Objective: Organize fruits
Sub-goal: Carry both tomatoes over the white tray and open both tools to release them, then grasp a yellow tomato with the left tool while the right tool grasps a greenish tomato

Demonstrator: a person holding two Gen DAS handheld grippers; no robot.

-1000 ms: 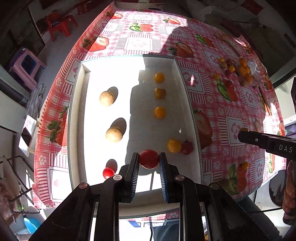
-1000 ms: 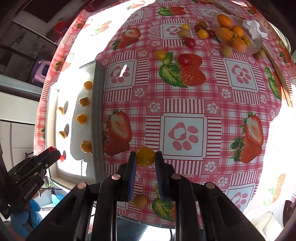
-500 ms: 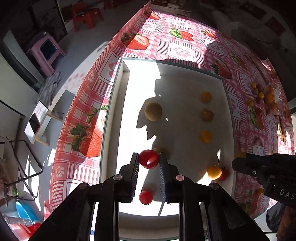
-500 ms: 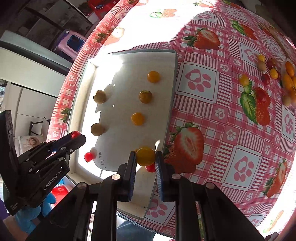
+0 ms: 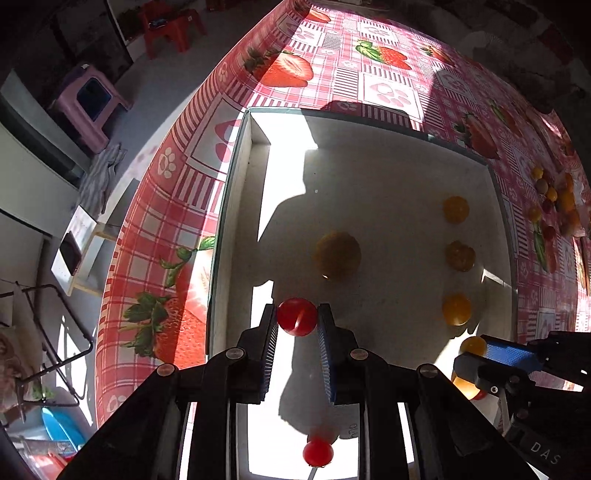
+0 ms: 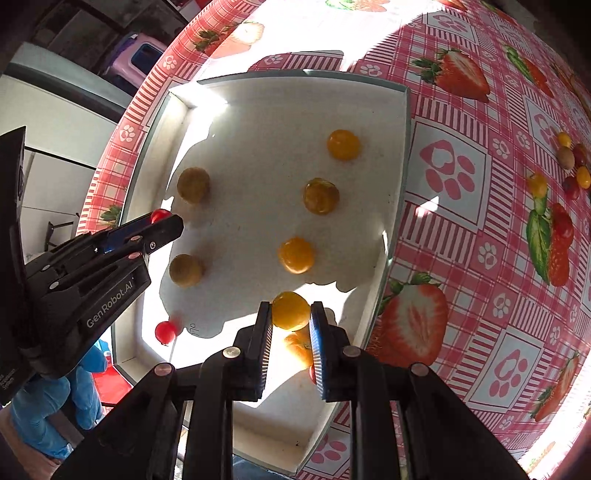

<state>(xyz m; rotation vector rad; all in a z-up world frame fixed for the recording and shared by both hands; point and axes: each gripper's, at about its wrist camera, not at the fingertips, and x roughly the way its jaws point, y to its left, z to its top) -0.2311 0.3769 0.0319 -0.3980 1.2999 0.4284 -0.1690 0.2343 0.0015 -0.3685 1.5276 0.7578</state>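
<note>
A white tray [image 5: 236, 192] [image 6: 395, 229] lies on the strawberry tablecloth. My left gripper [image 5: 297, 323] is shut on a red cherry tomato [image 5: 297, 316] above the tray's left side. It also shows in the right wrist view [image 6: 162, 218]. My right gripper [image 6: 291, 314] is shut on a yellow tomato [image 6: 291, 310] above the tray's near right part, over another yellow fruit [image 6: 297, 345]. Three yellow fruits [image 6: 296, 254] form a column on the right. Two tan round fruits [image 6: 185, 270] lie on the left. A small red tomato [image 6: 165, 331] [image 5: 317, 452] lies near the front.
Loose small fruits [image 6: 570, 162] lie on the tablecloth [image 6: 461, 229] at the far right. The table's left edge [image 5: 155, 206] drops to the floor, where a purple stool [image 5: 90, 99] and a red stool [image 5: 168, 26] stand.
Both grippers have moved forward over the tray with their fruits still held. The right gripper came from the cloth onto the tray's right side; the left one went further along the left side.
</note>
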